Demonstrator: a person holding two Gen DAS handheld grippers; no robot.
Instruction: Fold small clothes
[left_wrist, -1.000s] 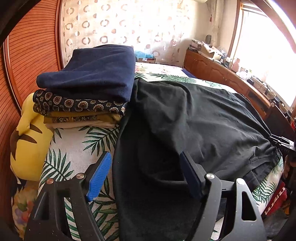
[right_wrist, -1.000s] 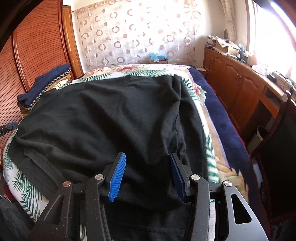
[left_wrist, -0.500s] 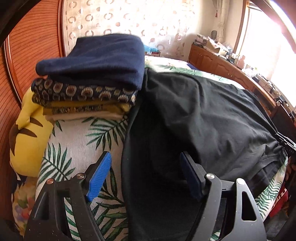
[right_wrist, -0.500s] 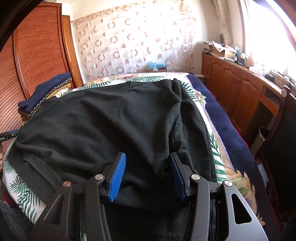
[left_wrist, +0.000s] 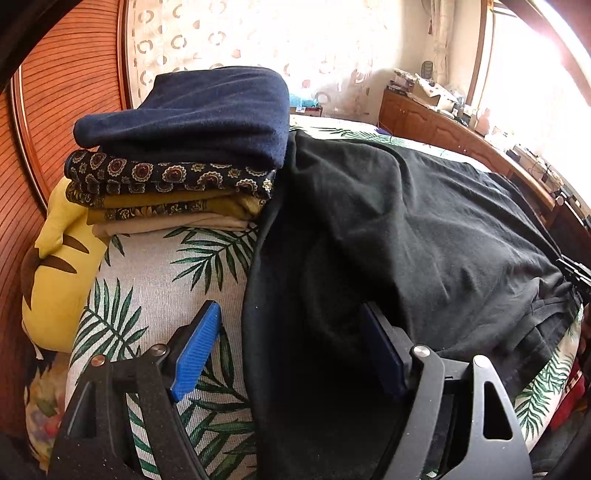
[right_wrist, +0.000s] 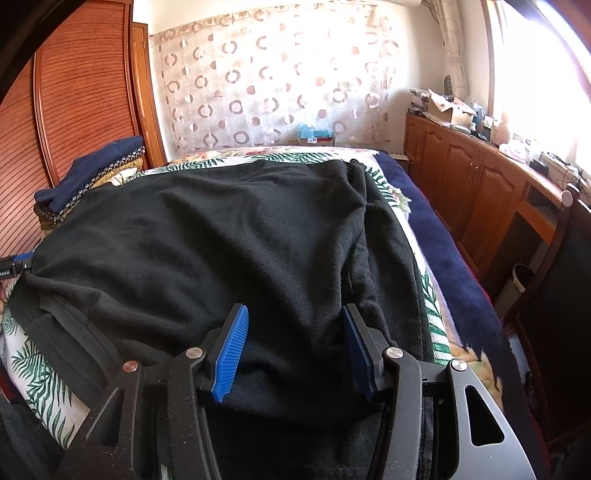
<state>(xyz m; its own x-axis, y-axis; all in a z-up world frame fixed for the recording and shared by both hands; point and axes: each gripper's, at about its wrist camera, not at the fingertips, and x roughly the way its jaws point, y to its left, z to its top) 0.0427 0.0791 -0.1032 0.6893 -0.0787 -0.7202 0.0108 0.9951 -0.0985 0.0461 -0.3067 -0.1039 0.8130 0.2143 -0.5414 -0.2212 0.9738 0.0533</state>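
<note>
A large black knit garment (right_wrist: 229, 236) lies spread and rumpled on the palm-leaf bedspread (left_wrist: 155, 266) ahead of both grippers. The left gripper (left_wrist: 291, 350) gapes wide over its edge. The right gripper (right_wrist: 291, 350), jaws just widening, straddles a fabric ridge; whether its pads touch is unclear. The garment's near hem is cut off.

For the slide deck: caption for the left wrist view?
Open left tool over the edge of a black garment beside a stack of folded clothes.
</note>
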